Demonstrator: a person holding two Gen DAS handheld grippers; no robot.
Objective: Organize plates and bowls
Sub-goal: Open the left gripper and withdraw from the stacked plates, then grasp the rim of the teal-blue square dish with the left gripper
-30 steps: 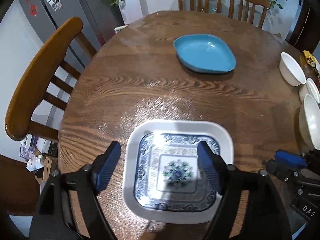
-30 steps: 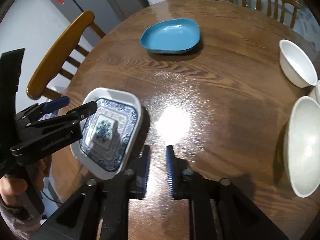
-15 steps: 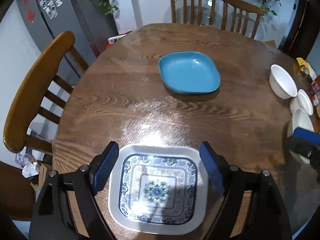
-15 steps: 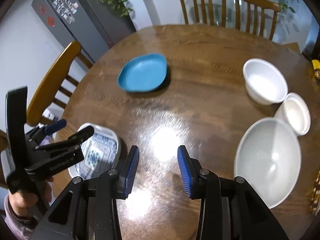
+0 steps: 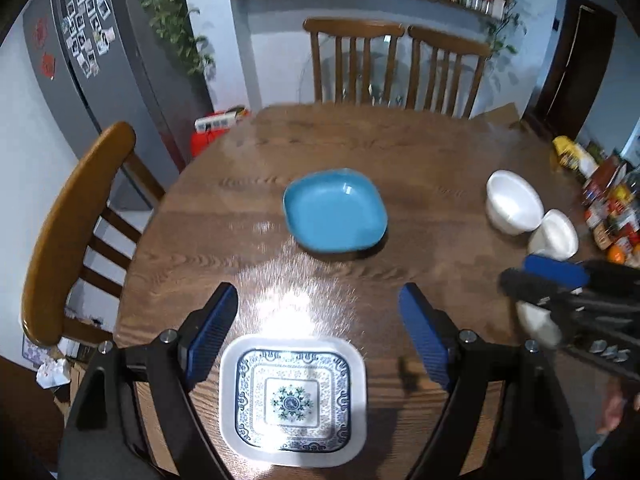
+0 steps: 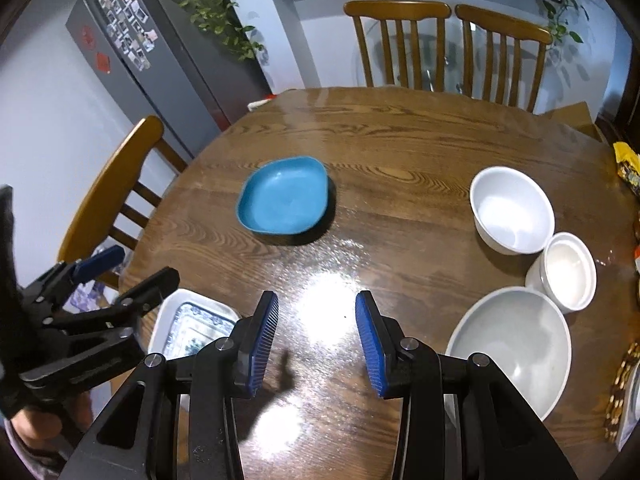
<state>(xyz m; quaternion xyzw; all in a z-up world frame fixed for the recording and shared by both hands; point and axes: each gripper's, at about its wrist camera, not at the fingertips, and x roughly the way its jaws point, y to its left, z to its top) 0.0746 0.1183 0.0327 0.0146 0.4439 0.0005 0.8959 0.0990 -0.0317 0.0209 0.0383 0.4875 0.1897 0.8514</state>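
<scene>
Five dishes sit apart on the bench [image 6: 400, 152], none stacked, so the sorting looks barely begun. From the left: the patterned square plate [image 5: 292, 400] under the wide-open, empty left tool [image 5: 316, 344], the blue plate [image 6: 286, 198] mid-bench, the right tool [image 6: 316, 336] partly open and empty, then three white bowls [image 6: 512, 210] clustered at right.

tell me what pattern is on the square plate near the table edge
White rim, blue-and-white ornamental borders, a green-blue floral medallion in the centre of the plate; clearest in the left wrist view.
</scene>
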